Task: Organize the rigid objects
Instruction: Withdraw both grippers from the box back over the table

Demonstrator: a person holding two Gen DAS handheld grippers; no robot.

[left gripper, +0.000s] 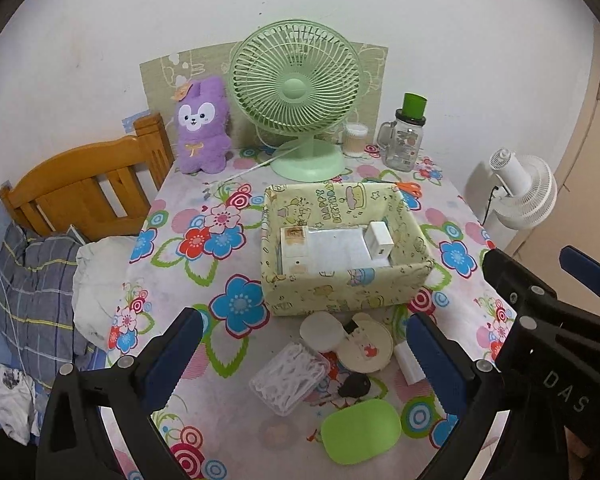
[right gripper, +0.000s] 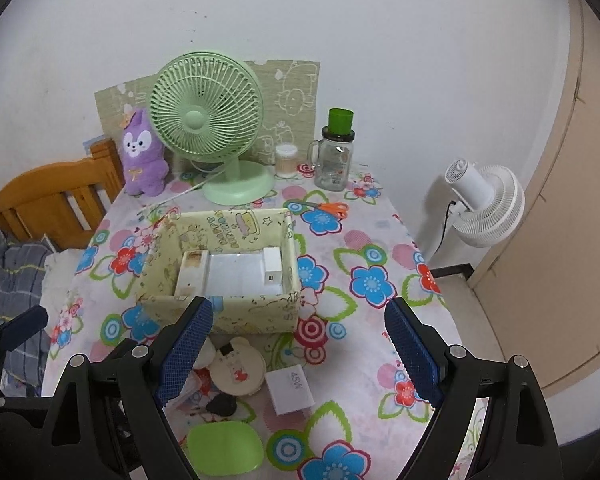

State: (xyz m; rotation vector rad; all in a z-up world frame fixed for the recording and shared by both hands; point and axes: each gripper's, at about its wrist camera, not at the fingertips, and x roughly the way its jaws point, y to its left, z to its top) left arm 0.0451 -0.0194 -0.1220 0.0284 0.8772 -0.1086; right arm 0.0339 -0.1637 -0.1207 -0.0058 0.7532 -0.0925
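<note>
Both the left gripper point(left gripper: 304, 354) and right gripper point(right gripper: 300, 344) are held wide apart, with nothing gripped. Loose items are grouped near the yellow box point(left gripper: 340, 296); the white charger point(left gripper: 408, 364) is partly hidden by a finger point(left gripper: 436, 360). The small black item point(left gripper: 354, 385) cannot be identified.

Box point(right gripper: 220, 312) sits mid-table, open top, w/ white items on its floor. Near-edge strip is crowded: clear case point(left gripper: 288, 380), round tin point(right gripper: 236, 372), white charger point(right gripper: 290, 390), green lid point(right gripper: 224, 450). Far edge blocked by fan point(right gripper: 208, 120), plush point(right gripper: 142, 152), jar point(right gripper: 334, 160); scissors point(right gripper: 328, 208) just behind box. Right side of table point(right gripper: 380, 320) is bare cloth, free to pass.
</note>
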